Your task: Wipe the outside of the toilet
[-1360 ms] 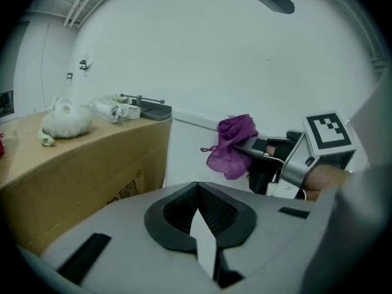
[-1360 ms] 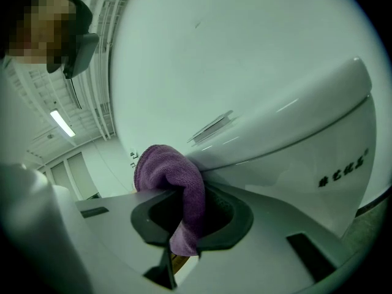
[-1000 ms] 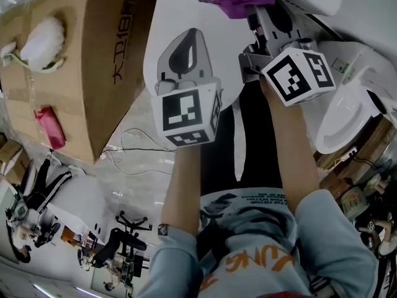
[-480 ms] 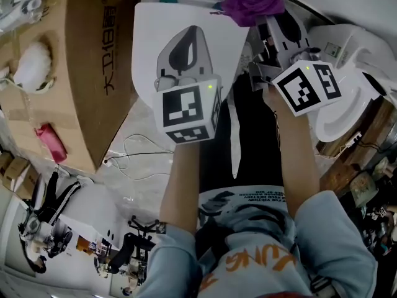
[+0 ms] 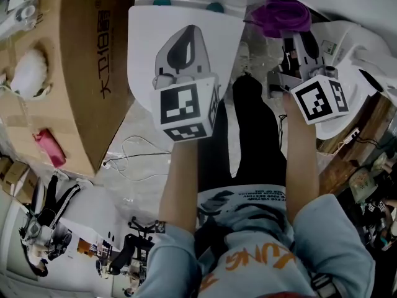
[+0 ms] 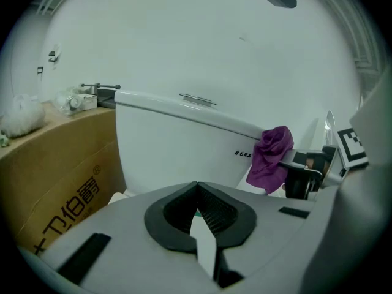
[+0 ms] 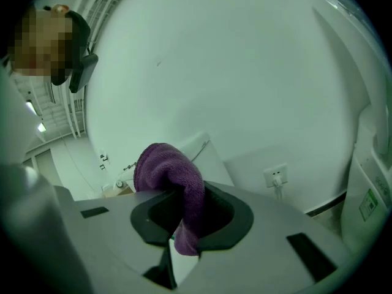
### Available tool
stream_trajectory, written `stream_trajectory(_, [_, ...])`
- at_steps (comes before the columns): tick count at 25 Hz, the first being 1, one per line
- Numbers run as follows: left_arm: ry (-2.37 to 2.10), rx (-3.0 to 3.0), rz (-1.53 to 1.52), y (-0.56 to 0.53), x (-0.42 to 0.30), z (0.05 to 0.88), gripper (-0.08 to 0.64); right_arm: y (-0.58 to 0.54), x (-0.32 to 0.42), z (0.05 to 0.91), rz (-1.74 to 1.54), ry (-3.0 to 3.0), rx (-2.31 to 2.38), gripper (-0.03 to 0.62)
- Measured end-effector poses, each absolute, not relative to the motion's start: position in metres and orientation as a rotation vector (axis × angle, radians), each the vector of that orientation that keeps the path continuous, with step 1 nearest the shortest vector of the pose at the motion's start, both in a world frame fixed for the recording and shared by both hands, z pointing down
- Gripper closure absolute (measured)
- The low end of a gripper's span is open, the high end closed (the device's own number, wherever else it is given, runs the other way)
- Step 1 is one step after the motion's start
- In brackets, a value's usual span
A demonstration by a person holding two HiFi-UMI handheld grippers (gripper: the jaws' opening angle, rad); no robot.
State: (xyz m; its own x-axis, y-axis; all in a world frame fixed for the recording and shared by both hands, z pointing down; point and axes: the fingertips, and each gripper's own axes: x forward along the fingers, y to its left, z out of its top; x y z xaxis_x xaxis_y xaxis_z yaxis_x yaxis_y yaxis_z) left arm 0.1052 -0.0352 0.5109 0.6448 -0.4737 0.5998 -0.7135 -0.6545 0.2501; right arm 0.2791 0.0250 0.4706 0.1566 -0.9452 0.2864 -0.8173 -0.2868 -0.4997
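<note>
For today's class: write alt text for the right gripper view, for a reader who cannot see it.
A purple cloth is clamped in the shut jaws of the right hand-held gripper, with most of it bunched above them. Behind it is a pale wall with a socket low on the right.

A cardboard box (image 5: 74,73) stands beside a white cable (image 5: 131,146) lying on the floor (image 5: 144,124).

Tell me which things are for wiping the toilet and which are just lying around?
For the job:
purple cloth
right claw, shut on the cloth
toilet
left claw, shut, holding nothing

Just lying about:
cardboard box
white fluffy bundle on the box
red object
thin cable on the floor
</note>
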Motion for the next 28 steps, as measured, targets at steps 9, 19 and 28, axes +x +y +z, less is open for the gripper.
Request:
stream_trajectory(9, [-1.081,2.284,0.656,-0.055,0.045,0.524,0.535,-0.003,0.173,0.484,-0.851,2.155,-1.969,0.52])
stream_trajectory(19, [-1.244,2.183,0.564,-0.076,-0.033,0.53,0.535,-0.092,0.072,0.513,-0.814,2.465,-1.736,0.52])
stream_trajectory(28, [-1.298,2.135,0.526,-0.089,-0.06,0.541,0.535,-0.166,0.04,0.539,-0.761,2.52,-1.786,0.52])
